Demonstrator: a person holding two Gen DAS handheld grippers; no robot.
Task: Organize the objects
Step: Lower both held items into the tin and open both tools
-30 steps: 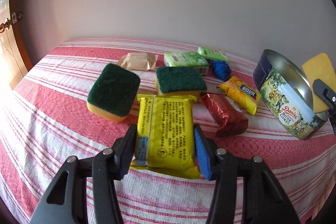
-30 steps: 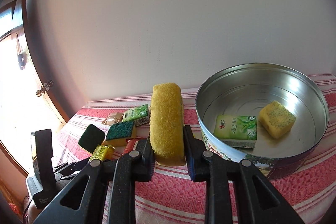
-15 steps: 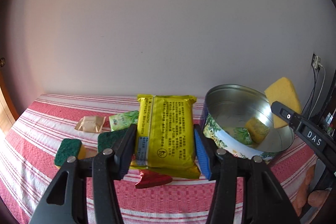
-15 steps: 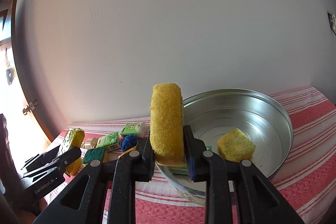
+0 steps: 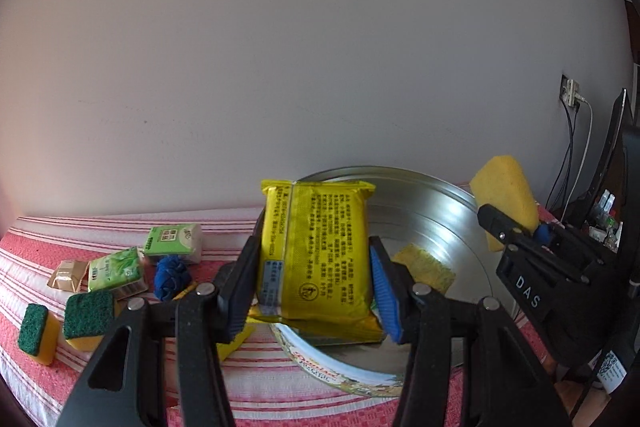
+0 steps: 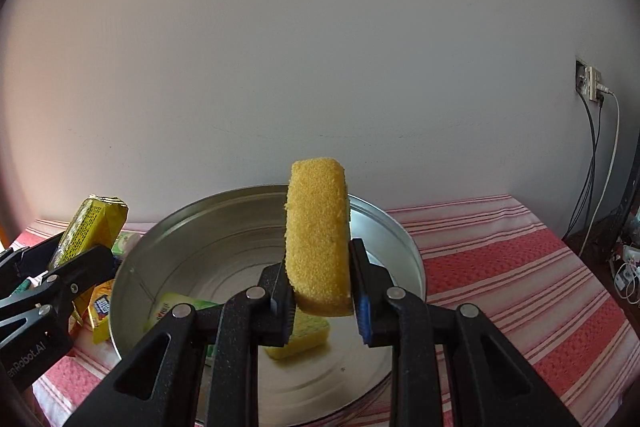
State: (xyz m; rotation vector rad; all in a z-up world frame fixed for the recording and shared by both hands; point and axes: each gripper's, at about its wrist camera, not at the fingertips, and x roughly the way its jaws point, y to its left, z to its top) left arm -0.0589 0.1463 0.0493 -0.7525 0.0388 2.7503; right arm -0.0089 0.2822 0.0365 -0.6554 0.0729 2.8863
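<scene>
L gripper [image 5: 310, 291] pinches a yellow snack packet [image 5: 316, 251] btwn both fingers, packet upright, held above the near rim of the round cookie tin [image 5: 432, 199]. Just past the R finger, inside the tin, a yellow sponge [image 5: 424, 263] lies on the tin floor. Beyond the L finger, on the red-striped cloth [image 5: 52, 227]: two green-topped scrub sponges [image 5: 86, 313] nearest, then a blue knotted item [image 5: 170, 277], a green tissue pack [image 5: 116, 269], a small tan packet [image 5: 68, 273], & a green/white box [image 5: 174, 237] farthest, near the wall. A yellow wrapper [image 5: 234, 341] pokes out under the L finger.

R gripper [image 6: 320, 301] clamps a yellow sponge slab [image 6: 318, 239] on edge btwn both fingers, upright, held over the tin's interior [image 6: 224, 247]. Below the fingers, on the tin floor, the loose sponge [image 6: 300, 335] & a green tissue pack [image 6: 176, 307] left of it; can't tell if they touch. Left of the fingers, L gripper [image 6: 86, 259] w/ its packet [image 6: 90, 227] sits at the tin's left rim; a small yellow snack bag [image 6: 100, 311] lies on the cloth just outside it. Far right, wall socket [image 6: 588, 83] w/ cables.
</scene>
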